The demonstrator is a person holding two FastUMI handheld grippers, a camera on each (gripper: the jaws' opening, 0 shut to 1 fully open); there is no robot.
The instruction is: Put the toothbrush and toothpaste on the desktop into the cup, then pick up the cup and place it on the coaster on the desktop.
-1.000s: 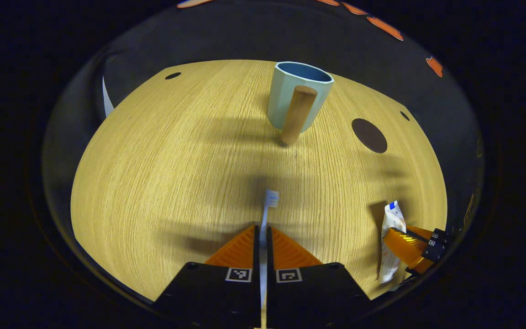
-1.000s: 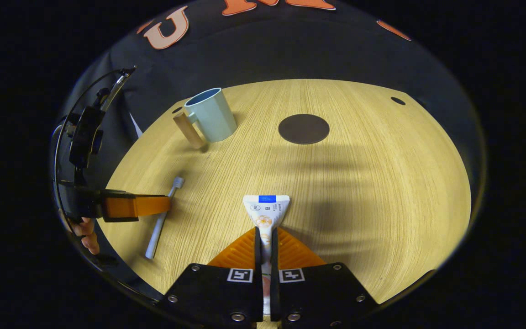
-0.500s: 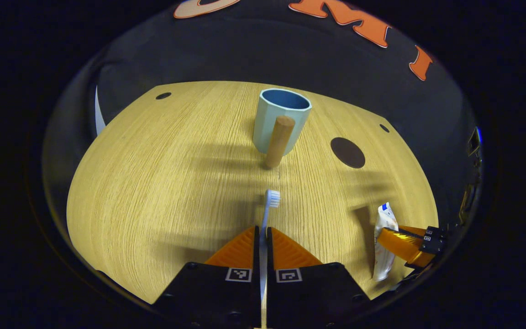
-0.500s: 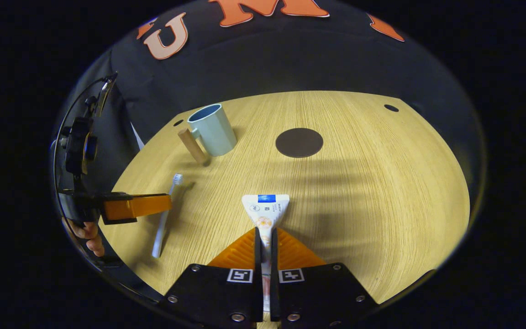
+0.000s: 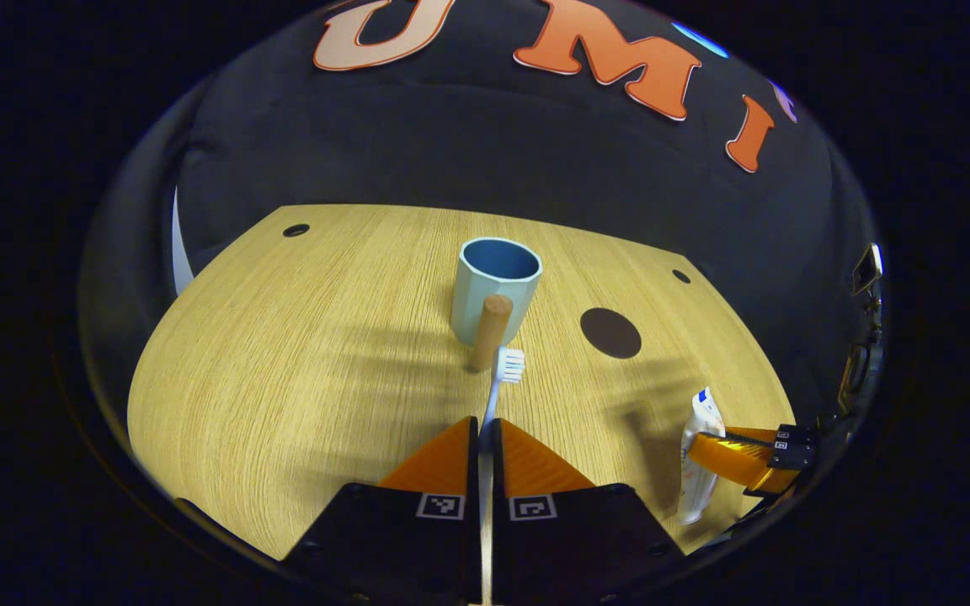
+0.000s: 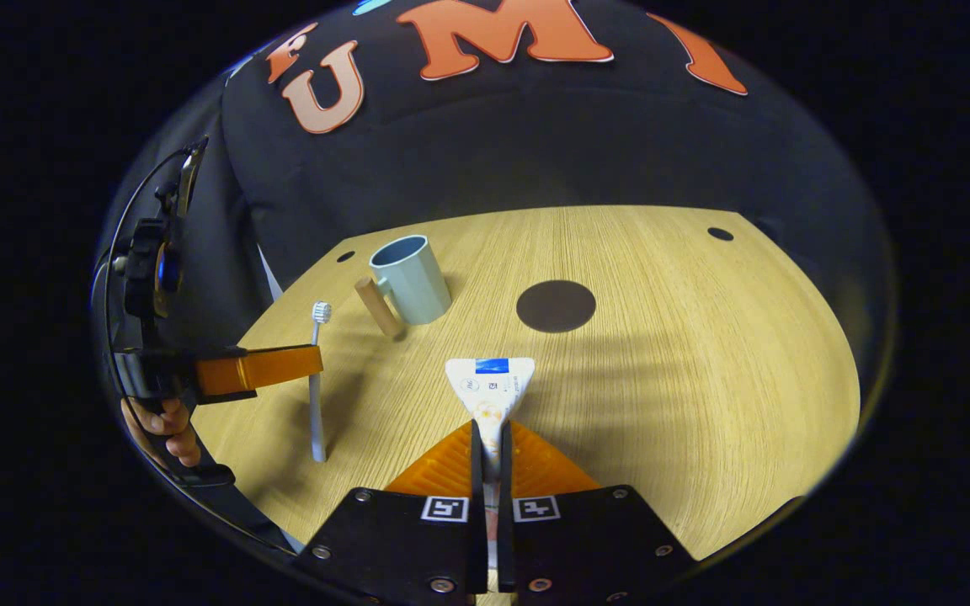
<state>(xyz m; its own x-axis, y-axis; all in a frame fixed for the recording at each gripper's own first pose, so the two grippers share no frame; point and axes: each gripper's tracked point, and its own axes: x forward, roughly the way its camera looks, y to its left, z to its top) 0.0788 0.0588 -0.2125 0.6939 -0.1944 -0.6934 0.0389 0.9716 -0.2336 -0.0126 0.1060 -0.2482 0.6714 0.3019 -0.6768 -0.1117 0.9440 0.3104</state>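
The left claw (image 5: pixel 486 433) is clamped on the toothbrush (image 5: pixel 498 383), both fingers pressing the handle; in the right gripper view the brush stands close to upright, bristles up, held clear above the worktop (image 6: pixel 662 404) with its tail hanging below the fingers. The step in hand looks like the carry to the cup (image 5: pixel 494 289), and the tidy way, I'd judge, is to bring the hanging tail over the rim and lower it in — bristles staying up — aiming for the far side of the mouth so the wooden handle (image 5: pixel 488 332), which points back toward this claw, isn't knocked. The cup itself stands upright near the back of the worktop, and as much of its inside as can be seen looks empty; nothing is in it yet. Just to its right, well apart from it, the dark round coaster (image 5: pixel 610 332) lies bare. Further right, the right claw (image 6: pixel 490 438) is closed tight on the toothpaste (image 6: pixel 489 389), gripping the tube low down with the flat crimped end pointing forward and lifted off the surface — best kept back, I think, until the brush is in, since both items must pass through one narrow opening.
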